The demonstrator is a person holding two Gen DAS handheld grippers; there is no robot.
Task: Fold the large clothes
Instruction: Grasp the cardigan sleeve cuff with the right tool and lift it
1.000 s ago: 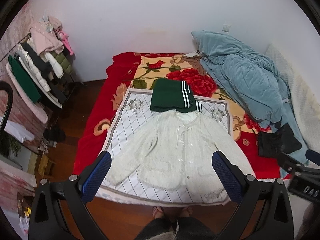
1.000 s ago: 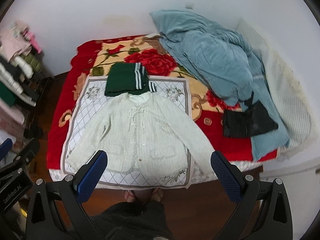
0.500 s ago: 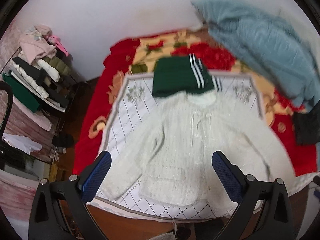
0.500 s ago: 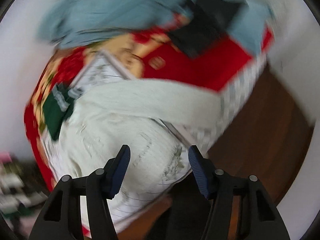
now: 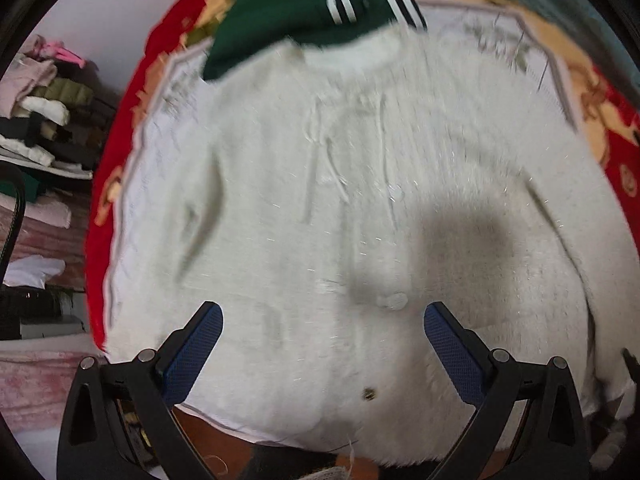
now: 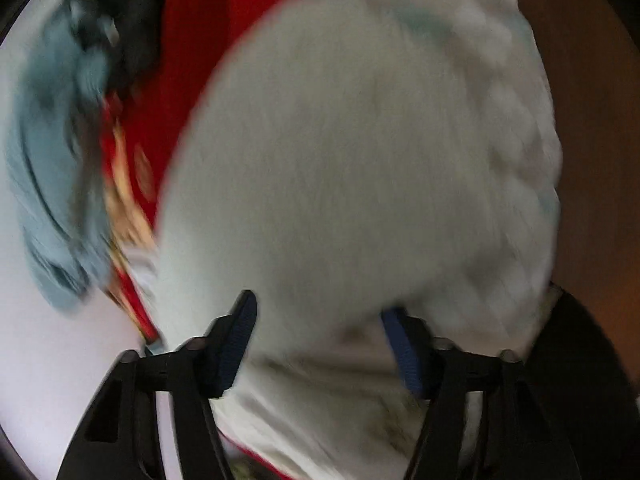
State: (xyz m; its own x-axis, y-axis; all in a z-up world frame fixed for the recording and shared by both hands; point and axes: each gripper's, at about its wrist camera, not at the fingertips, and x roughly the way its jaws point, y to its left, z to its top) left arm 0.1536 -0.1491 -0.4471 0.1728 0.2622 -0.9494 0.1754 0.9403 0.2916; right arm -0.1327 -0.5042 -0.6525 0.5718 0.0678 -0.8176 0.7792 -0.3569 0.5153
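Observation:
A large fluffy white cardigan [image 5: 340, 200] lies spread face up on a white checked sheet on the bed. My left gripper [image 5: 322, 328] is open, low over the cardigan's lower front near its hem. In the blurred right wrist view, white fluffy fabric, apparently a part of the cardigan [image 6: 360, 160], fills the frame. My right gripper [image 6: 320, 328] is open with its jaws on either side of that fabric. A folded green garment with white stripes [image 5: 296, 12] lies just beyond the cardigan's collar.
The red floral blanket [image 5: 120, 128] covers the bed. A blue-grey quilt [image 6: 48, 184] lies bunched at the bed's side. A rack of stacked clothes [image 5: 44, 112] stands left of the bed. Brown wooden floor [image 6: 592, 100] shows beyond the bed's edge.
Both grippers have dropped from high above the bed to close over the cardigan. The right one swung round to the cardigan's right side and its jaws narrowed.

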